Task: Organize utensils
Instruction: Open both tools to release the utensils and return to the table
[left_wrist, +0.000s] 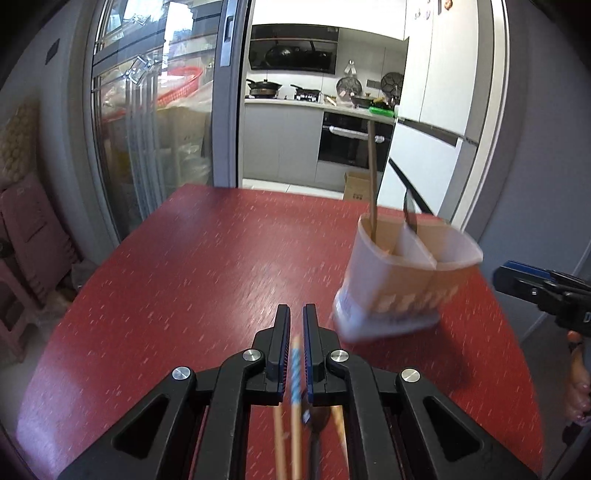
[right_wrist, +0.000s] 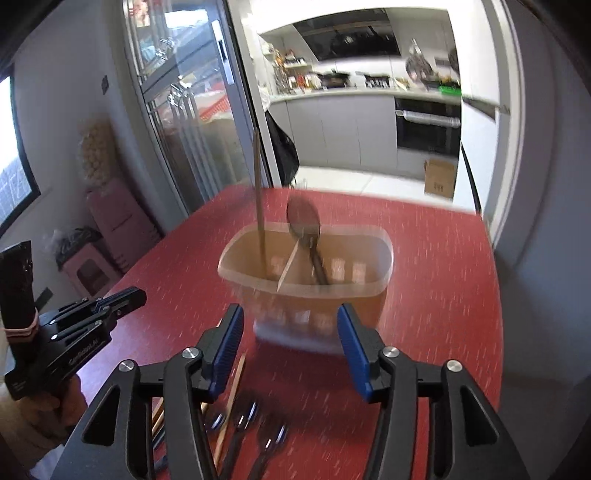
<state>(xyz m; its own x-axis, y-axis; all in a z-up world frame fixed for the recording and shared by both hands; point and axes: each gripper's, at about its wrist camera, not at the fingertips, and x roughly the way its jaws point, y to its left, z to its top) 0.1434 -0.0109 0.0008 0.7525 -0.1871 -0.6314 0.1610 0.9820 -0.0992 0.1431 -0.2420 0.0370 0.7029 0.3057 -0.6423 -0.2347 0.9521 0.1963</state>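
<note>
The left gripper (left_wrist: 296, 314) is closed on nothing, above blurred chopsticks (left_wrist: 295, 373) (one blue-patterned). The right gripper (right_wrist: 290, 325) gapes empty before the divided utensil holder (right_wrist: 306, 269), which holds one chopstick (right_wrist: 258, 192) and a spoon (right_wrist: 304, 225); smeared spoons (right_wrist: 271, 435) lie on the red table (right_wrist: 443, 277).

No legible text; white lettering on left gripper (right_wrist: 131, 295) blurred.

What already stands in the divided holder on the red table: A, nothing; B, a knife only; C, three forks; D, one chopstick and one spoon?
D: the holder has a single chopstick upright in its left compartment and a dark spoon leaning in the next one.
</note>
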